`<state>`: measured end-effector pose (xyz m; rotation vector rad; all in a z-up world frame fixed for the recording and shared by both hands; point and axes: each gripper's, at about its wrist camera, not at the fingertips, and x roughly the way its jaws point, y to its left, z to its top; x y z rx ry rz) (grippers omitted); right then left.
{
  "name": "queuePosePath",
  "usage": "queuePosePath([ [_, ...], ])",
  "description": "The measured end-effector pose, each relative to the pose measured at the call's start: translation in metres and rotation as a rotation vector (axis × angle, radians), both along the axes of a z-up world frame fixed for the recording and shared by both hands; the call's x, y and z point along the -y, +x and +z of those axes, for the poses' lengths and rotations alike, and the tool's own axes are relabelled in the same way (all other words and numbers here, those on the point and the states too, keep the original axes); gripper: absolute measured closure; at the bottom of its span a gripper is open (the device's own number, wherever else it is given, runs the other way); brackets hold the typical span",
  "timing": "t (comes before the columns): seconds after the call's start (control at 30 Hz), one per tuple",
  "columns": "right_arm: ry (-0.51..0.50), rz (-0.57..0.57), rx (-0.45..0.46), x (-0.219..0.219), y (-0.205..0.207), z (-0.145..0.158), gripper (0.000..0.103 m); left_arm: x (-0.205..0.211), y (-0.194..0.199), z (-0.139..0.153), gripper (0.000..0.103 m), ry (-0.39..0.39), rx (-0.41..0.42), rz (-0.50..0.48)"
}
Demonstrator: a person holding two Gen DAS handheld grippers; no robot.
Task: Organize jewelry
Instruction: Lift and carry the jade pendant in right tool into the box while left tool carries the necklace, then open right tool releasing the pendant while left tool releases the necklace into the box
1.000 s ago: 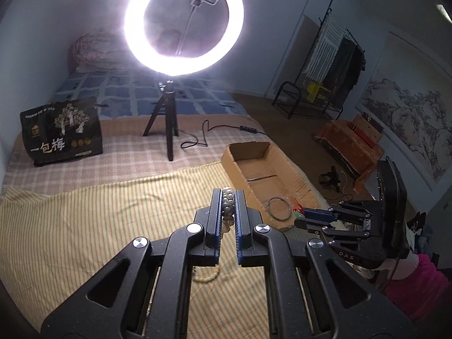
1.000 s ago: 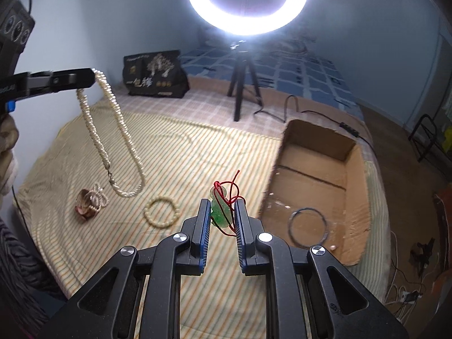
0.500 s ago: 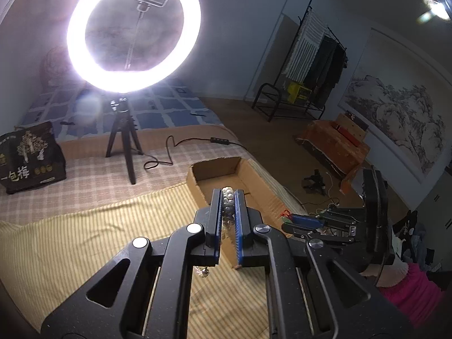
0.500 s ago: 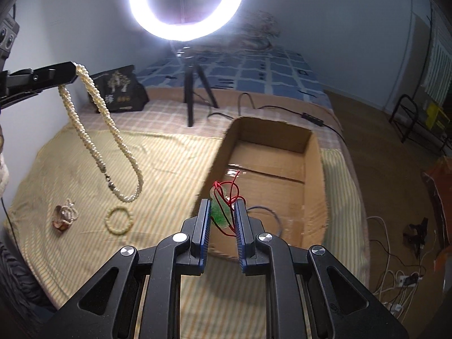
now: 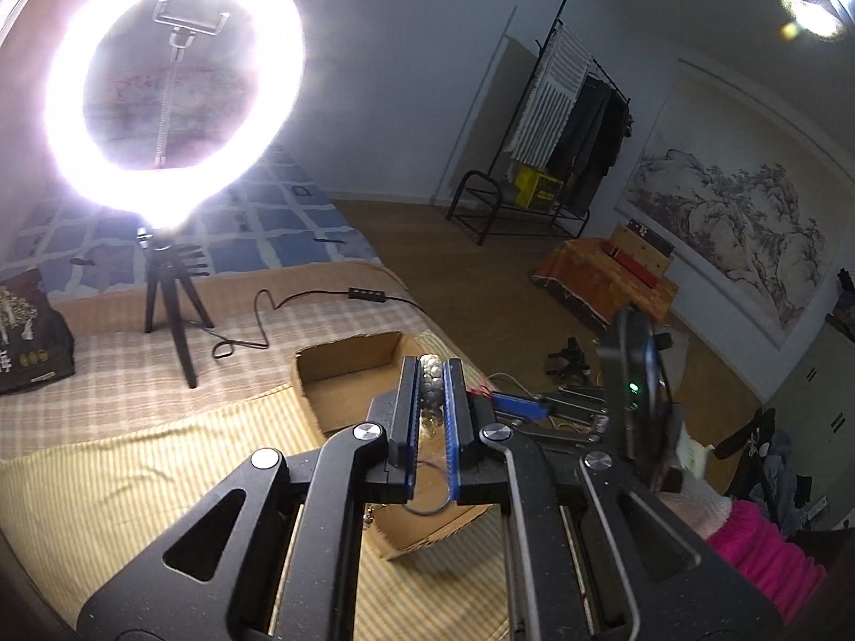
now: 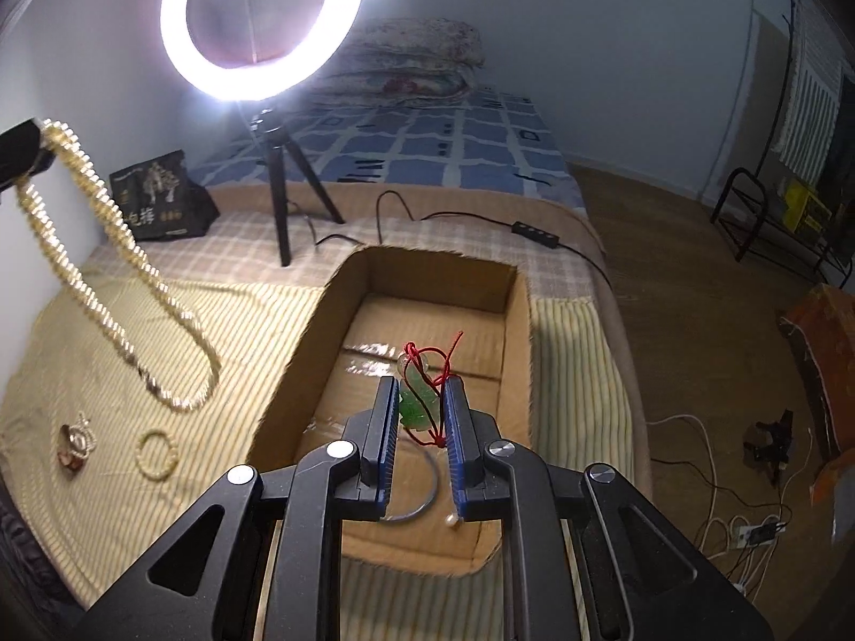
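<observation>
Your left gripper (image 5: 432, 368) is clamped on a pearl necklace (image 6: 101, 245), which hangs in a long loop at nine o'clock in the right wrist view, above the striped bed cover (image 6: 224, 331). Your right gripper (image 6: 422, 390) pinches a green pendant (image 6: 414, 406) on a red cord, held over the open cardboard box (image 6: 299, 368). A bead bracelet (image 6: 156, 453) and another small piece of jewelry (image 6: 75, 446) lie on the cover at eight o'clock.
</observation>
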<state>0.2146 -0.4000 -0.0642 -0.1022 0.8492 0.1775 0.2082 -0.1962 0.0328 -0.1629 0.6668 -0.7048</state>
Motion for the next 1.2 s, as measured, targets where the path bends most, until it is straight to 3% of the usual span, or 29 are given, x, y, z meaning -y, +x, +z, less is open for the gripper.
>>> queuePosePath([
  [0.43, 0.029, -0.025, -0.016, 0.022, 0.037, -0.014, 0.088, 0.042, 0.008, -0.022, 0.097, 0.042, -0.018, -0.029],
  [0.8, 0.055, -0.042, -0.055, 0.025, 0.054, -0.035, 0.088, 0.05, 0.011, -0.057, 0.097, 0.133, -0.04, -0.02],
  [1.2, 0.08, -0.048, -0.081, 0.024, 0.061, -0.048, 0.088, 0.058, 0.009, -0.072, 0.097, 0.163, -0.068, -0.034],
])
